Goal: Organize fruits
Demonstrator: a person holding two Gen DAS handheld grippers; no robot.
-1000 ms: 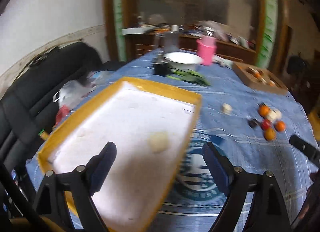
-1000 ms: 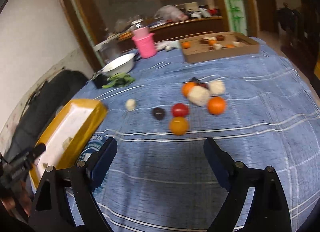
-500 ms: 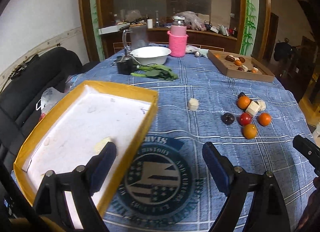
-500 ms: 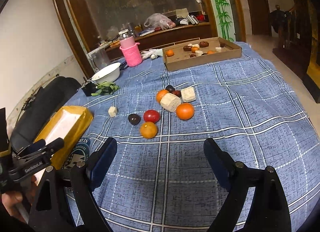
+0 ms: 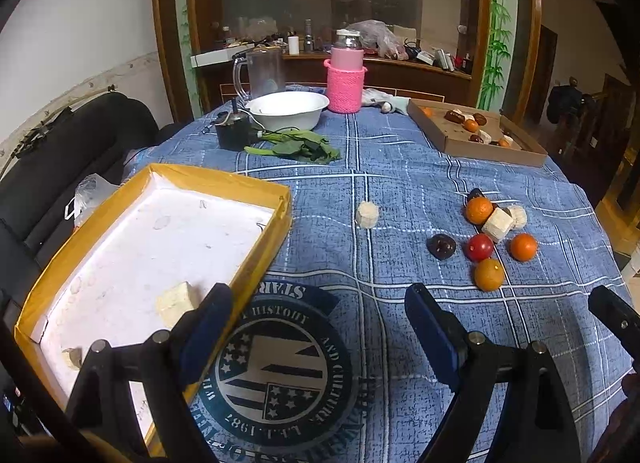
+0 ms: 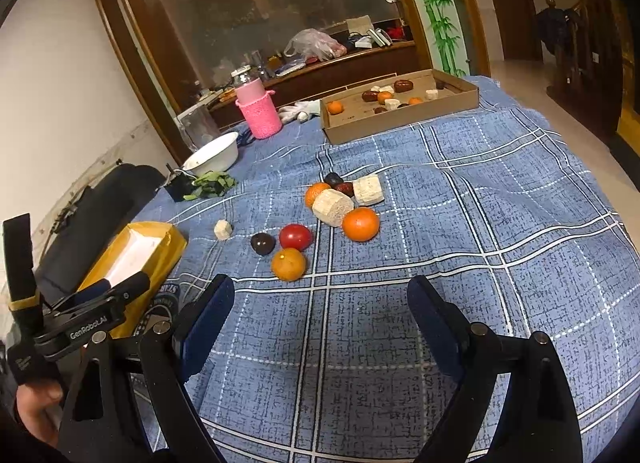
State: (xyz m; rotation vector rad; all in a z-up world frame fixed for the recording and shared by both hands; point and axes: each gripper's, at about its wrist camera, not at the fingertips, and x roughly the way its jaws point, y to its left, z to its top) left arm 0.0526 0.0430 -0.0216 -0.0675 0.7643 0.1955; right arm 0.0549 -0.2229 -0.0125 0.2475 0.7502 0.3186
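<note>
Blue plaid cloth (image 5: 400,167) covers the counter, wood-framed glass cabinet behind.

Left wrist view: left gripper (image 5: 316,327), jaws wide apart, nothing between them, over the round emblem beside the yellow tray (image 5: 216,177). Tray holds one pale cube (image 5: 176,301) and one small piece at its near corner, judged to be the sorting destination. One pale chunk (image 5: 367,214) lies alone between tray and fruit cluster. Cluster, well right: three oranges, nearest (image 5: 488,274); one red tomato (image 5: 479,247); one dark fruit (image 5: 441,246); two pale blocks; a further dark piece partly hidden behind. Cardboard box (image 5: 480,147) at far right holds mixed items, count unclear. White bowl (image 5: 286,109), pink-sleeved jar (image 5: 346,77), leafy greens (image 5: 300,145) at rear.

Right wrist view: right gripper (image 6: 320,319), jaws likewise spread and empty, aimed at the cluster, nearest orange just ahead, probably the next pick. Counts match; two dark pieces visible behind the cluster. Left gripper visible at left edge beside the tray.
</note>
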